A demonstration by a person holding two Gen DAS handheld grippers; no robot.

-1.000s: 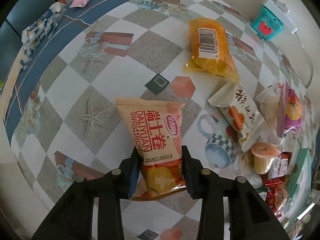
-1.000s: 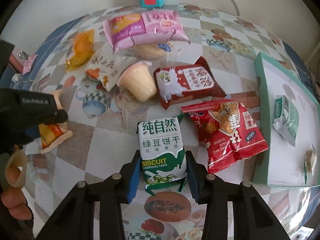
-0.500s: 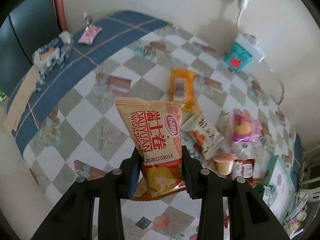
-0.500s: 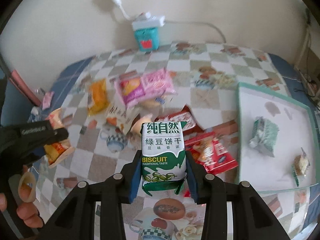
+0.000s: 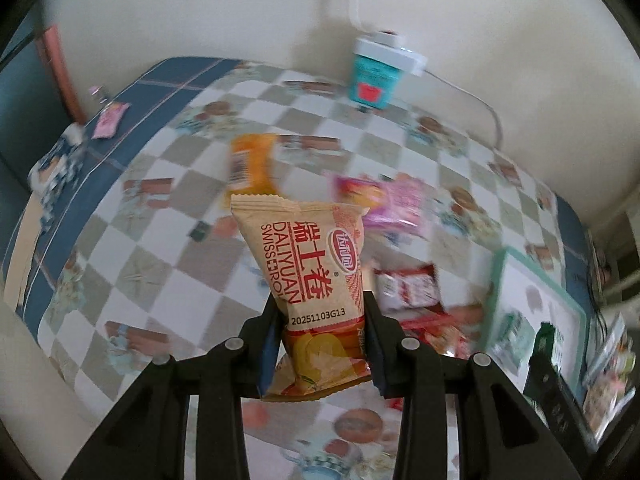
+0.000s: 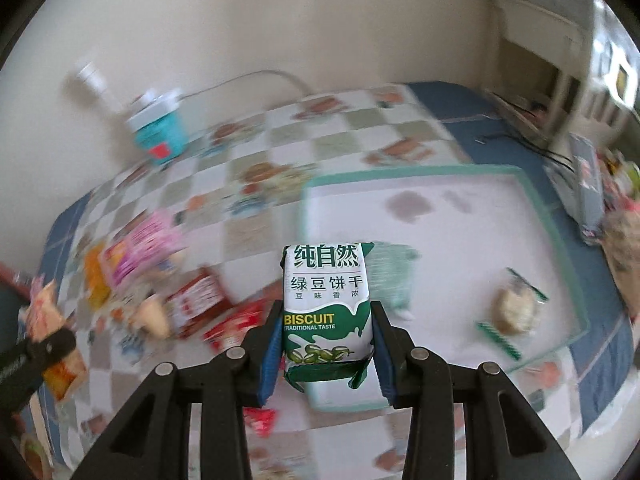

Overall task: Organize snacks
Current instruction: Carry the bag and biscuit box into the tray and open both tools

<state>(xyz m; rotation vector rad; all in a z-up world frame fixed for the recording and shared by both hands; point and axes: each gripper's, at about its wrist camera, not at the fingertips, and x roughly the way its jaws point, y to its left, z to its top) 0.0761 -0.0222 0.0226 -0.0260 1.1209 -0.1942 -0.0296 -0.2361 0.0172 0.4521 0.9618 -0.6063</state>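
Gripping a tan Swiss roll packet [image 5: 316,276] between its blue pads, the left gripper [image 5: 320,344] held it upright, clear of the checkered tablecloth [image 5: 168,248]; the packet's lower end sat squeezed between the fingers and hid the cloth straight behind it. The right gripper [image 6: 325,344] was likewise clamped on a green-and-white biscuit packet [image 6: 326,304], held upright in front of the green-rimmed white tray [image 6: 532,196].

Much of both views was smeared by blur. On the table, an orange packet [image 5: 250,162], a pink packet [image 5: 394,204] and a red-and-white packet [image 5: 408,286] could be told by colour, but their print could not be read. In the tray, a pale round snack in a clear wrapper [image 6: 514,312] lay near the right side, and a green-patterned packet [image 6: 390,276] was half hidden behind the biscuit packet. A teal box [image 6: 160,136] stood by the wall, its cable trailing off. At the left edge of the right wrist view, the other gripper was cut off by the frame. Clutter beyond the tray's far right was too blurred to name.
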